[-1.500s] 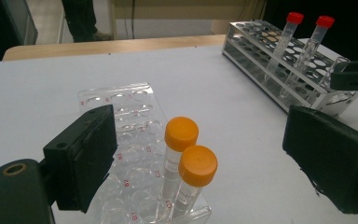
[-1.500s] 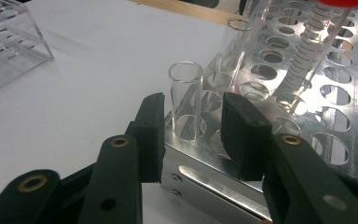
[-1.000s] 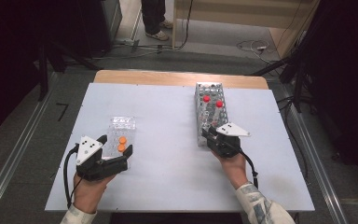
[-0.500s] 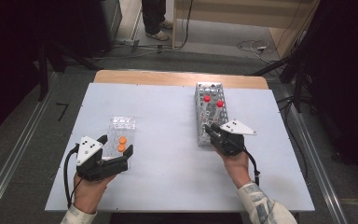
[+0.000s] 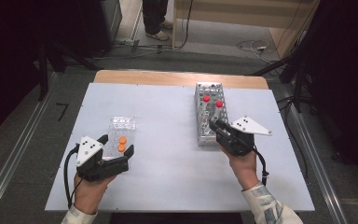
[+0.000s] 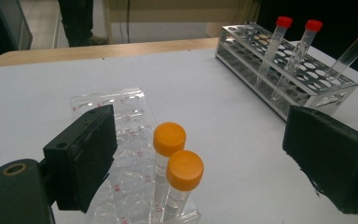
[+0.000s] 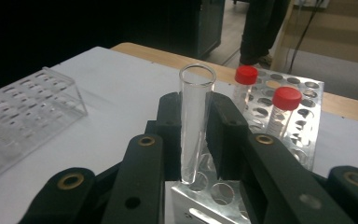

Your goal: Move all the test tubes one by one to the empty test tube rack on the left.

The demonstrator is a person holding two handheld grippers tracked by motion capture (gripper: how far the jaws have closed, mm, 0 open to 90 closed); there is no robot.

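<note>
Gripping a clear open tube (image 7: 196, 121) over the metal rack (image 7: 303, 88) at right, right gripper (image 7: 196, 135) clamped; left gripper (image 6: 200, 158) open around orange-capped tubes (image 6: 177, 172).

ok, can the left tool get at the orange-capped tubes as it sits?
Probably yes. The left tool is open, with the two orange-capped tubes upright between its jaws in the clear rack; nothing blocks them.
</note>
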